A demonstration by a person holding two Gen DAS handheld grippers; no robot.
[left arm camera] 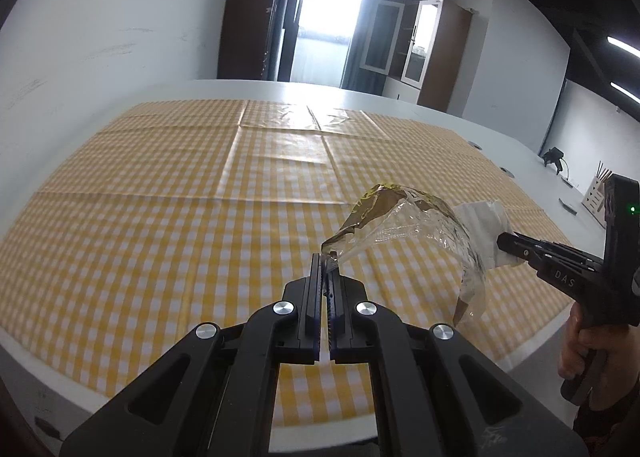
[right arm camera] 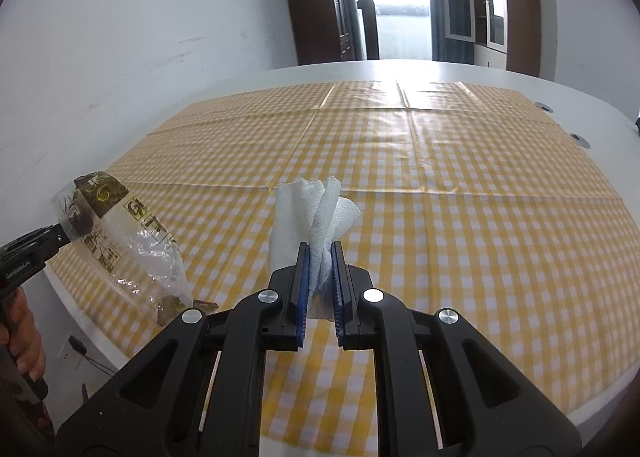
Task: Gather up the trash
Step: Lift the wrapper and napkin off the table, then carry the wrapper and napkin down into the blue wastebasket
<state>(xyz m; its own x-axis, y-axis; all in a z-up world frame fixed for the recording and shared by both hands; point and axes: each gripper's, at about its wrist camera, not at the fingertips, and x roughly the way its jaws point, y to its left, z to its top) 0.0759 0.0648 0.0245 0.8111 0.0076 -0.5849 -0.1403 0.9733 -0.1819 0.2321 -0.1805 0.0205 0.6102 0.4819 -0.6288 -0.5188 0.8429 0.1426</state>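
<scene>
A crinkled clear plastic wrapper with brown and gold print hangs in the air above the near part of the table, pinched by one corner between the closed jaws of the left gripper; it droops free below the grip. Just beside it, a crumpled white paper towel stands up out of the right gripper, whose jaws are clamped nearly together on its lower folds. Both pieces are clear of the yellow-and-white checked tablecloth, which shows no other litter in either view. The cloth lies over a white table set against a white wall, with dark cabinets and a bright doorway beyond. The pick-up step looks done for these two items, so the job now seems to be carrying them to a bin. None is in view, so the next move calls for turning to find one, keeping both grips closed, since the limp wrapper could slip.
</scene>
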